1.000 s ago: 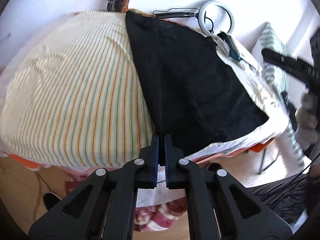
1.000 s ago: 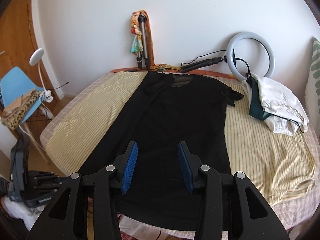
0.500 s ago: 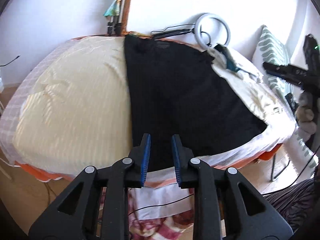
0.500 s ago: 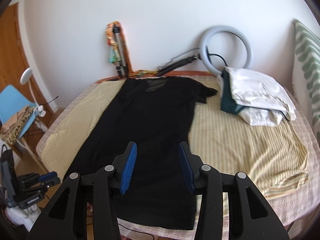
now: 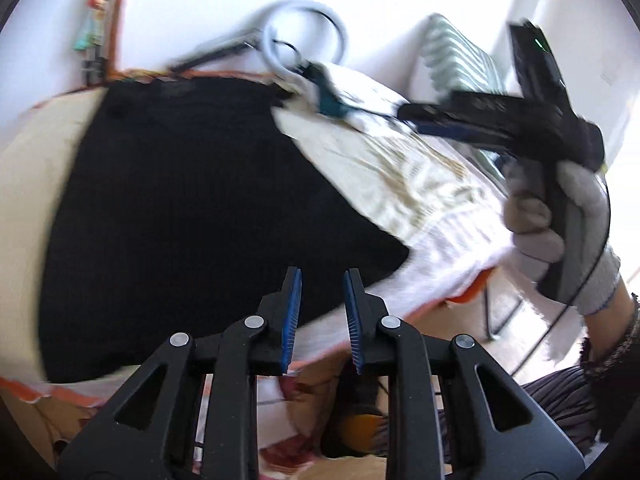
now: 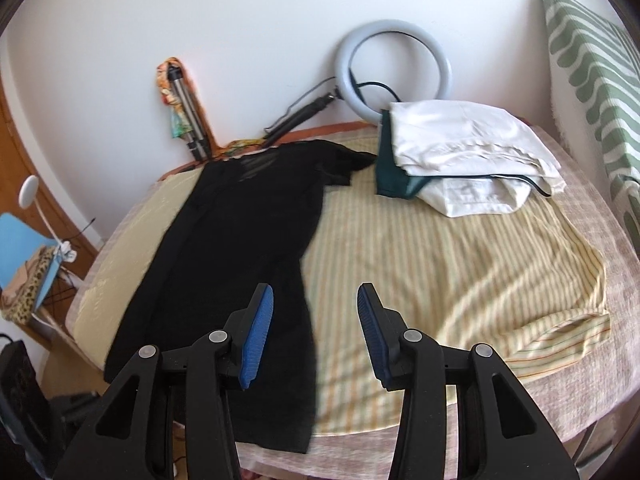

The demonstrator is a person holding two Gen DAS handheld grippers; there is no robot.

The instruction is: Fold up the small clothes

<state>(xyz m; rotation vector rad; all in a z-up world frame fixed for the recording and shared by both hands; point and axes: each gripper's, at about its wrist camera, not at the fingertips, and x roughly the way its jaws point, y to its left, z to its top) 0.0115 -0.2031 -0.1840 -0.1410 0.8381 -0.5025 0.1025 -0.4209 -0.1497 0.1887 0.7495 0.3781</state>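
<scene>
Looking along the left gripper [image 5: 320, 312] in the left wrist view, its 2 blue-padded jaws stand apart with a narrow gap and hold nothing; they hang over the near hem of the black short-sleeved T-shirt [image 5: 192, 208], without a visible touch. The shirt lies spread flat on the pale yellow striped bedsheet [image 5: 400, 176]. This view is motion-blurred. At the right, 1 hand in a grey knit glove [image 5: 560, 224] grips the black handle of the right gripper [image 5: 404, 111], whose jaw gap cannot be judged from here. 1 white ring light [image 5: 304, 36] leans against the wall behind the bed. No writing can be read.

In the right wrist view, the right gripper [image 6: 316, 320] shows 2 blue-padded jaws spread wide and empty, poised above the sheet [image 6: 440, 272] just beside the right edge of the black T-shirt [image 6: 240, 240]. The shirt runs lengthwise down the left half of the bed, neck toward the wall, 1 sleeve stretched out to the right. Near that sleeve sits 1 stack of folded white and dark green clothes [image 6: 460, 152]. Behind it stands the ring light [image 6: 394, 68], and 1 folded metal tripod [image 6: 188, 116] leans on the wall. 1 green-and-white wavy-patterned cushion [image 6: 592, 72] stands at the right. 1 light blue chair [image 6: 24, 256] is at the left edge. No labels are legible.
</scene>
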